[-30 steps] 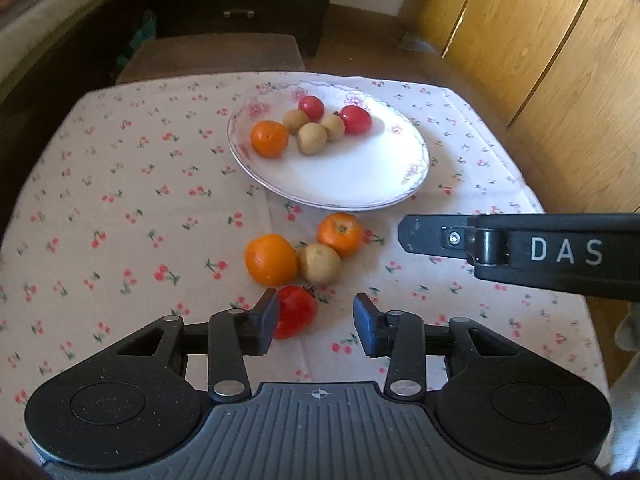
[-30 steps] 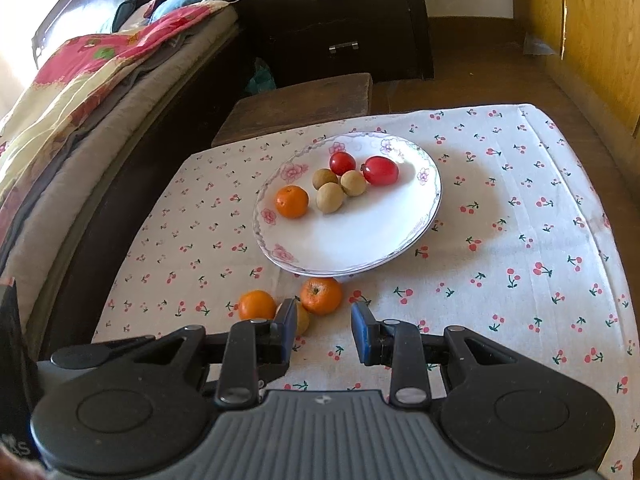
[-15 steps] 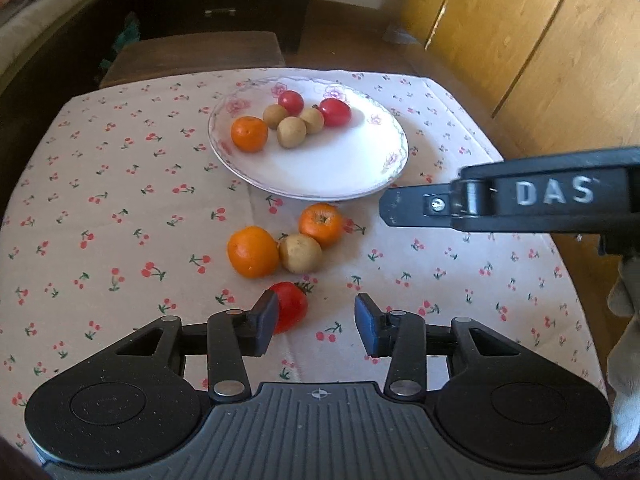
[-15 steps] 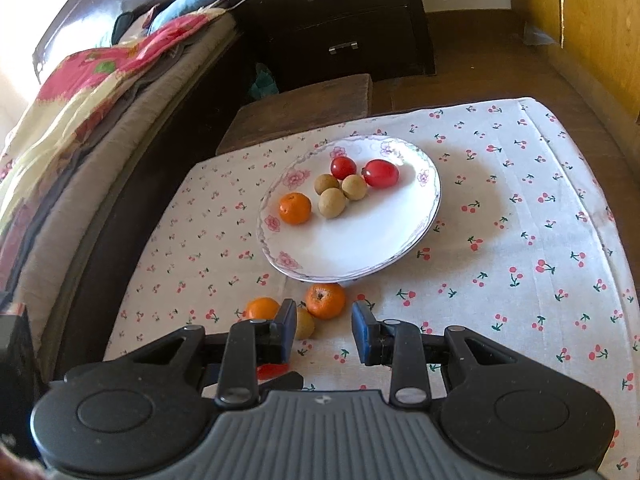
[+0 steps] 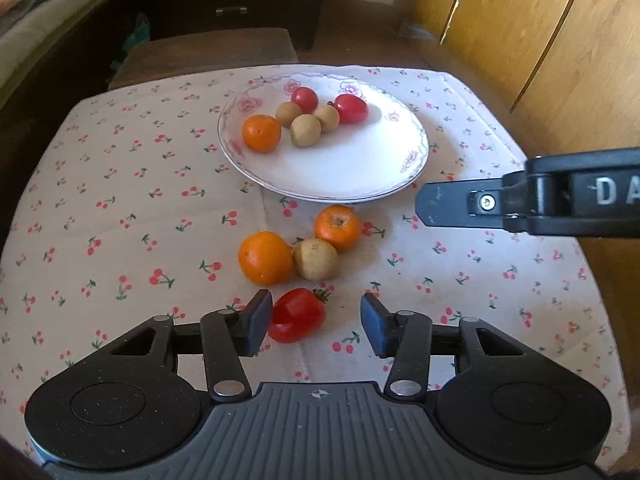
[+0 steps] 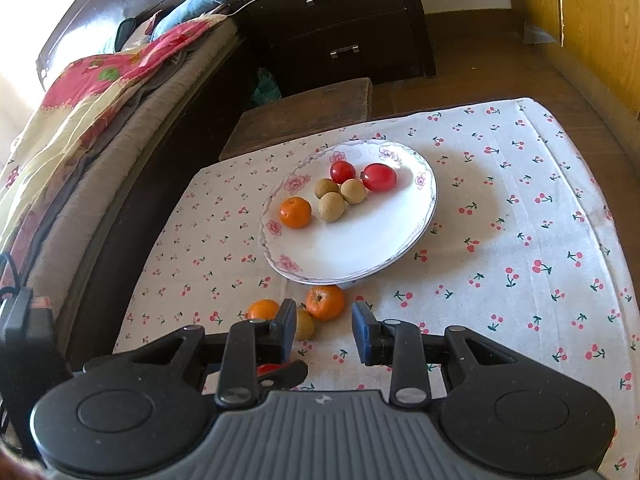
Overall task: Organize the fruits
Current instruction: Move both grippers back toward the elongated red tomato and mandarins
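Observation:
A white floral plate (image 5: 360, 168) (image 6: 360, 248) holds an orange, three brown fruits and two red tomatoes. On the cloth in front of it lie two oranges (image 5: 265, 258) (image 5: 338, 227), a brown fruit (image 5: 316, 259) and a red tomato (image 5: 297, 315). My left gripper (image 5: 314, 322) is open, with the tomato just inside its left finger. My right gripper (image 6: 324, 330) is open and empty, above the loose orange (image 6: 325, 302) and brown fruit (image 6: 303, 324). One right finger (image 5: 452, 210) shows from the side in the left wrist view.
The table has a cherry-print cloth (image 5: 120, 208) (image 6: 520, 240). A brown stool (image 6: 304, 116) stands behind it, a bed (image 6: 80, 120) on the left, a dark dresser (image 6: 344, 28) at the back and wooden panels (image 5: 540, 40) on the right.
The left gripper has moved closer to the red tomato. The right gripper has drawn back and higher, away from the plate. Both stay open.

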### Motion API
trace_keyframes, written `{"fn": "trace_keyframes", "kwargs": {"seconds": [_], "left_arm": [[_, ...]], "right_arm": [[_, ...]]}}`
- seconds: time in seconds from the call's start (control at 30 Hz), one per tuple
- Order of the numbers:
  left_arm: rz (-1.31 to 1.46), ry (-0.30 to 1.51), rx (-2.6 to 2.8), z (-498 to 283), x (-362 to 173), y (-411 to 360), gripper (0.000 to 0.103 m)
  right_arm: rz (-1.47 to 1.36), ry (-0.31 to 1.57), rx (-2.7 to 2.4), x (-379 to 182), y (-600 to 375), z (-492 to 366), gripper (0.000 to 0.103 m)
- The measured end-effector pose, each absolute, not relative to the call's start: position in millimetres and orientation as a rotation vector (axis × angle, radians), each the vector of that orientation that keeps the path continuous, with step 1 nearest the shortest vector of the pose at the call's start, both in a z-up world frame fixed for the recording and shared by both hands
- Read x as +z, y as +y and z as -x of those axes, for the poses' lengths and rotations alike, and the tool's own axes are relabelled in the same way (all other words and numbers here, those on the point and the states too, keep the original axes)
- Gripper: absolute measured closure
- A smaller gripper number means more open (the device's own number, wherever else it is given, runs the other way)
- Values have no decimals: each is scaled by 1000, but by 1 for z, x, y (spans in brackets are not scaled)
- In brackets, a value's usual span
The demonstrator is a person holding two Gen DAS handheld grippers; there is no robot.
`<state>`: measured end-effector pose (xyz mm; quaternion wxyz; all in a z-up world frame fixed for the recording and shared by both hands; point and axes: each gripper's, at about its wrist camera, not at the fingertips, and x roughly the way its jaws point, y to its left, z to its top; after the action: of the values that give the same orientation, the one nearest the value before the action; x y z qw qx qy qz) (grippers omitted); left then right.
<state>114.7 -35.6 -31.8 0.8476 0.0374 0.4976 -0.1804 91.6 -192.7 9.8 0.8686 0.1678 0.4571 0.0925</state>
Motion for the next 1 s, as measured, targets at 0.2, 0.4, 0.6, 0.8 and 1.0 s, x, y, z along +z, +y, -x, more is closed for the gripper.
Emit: {"fn": "trace_keyframes", "kwargs": {"seconds": [0.2,0.4,0.6,0.8,1.0], "left_arm": [[-92,1082,-388,-115,-44,-42,53],[-161,1055,-411,-109,-48,-50,53],[-182,1029,-421,-99,-48,-50,59],[-122,1030,-406,-102,-46,-48,67],[-105,1054,-386,-91,-44,-42,69]], "right_arm": [[-361,952,190,13,-198,-83,71],[-381,927,167,26,-210,-39,71],[-459,881,105,33,-236,15,71],[-499,873,67,29,-243,17,71],[-472,869,96,31,-235,12,71]]}}
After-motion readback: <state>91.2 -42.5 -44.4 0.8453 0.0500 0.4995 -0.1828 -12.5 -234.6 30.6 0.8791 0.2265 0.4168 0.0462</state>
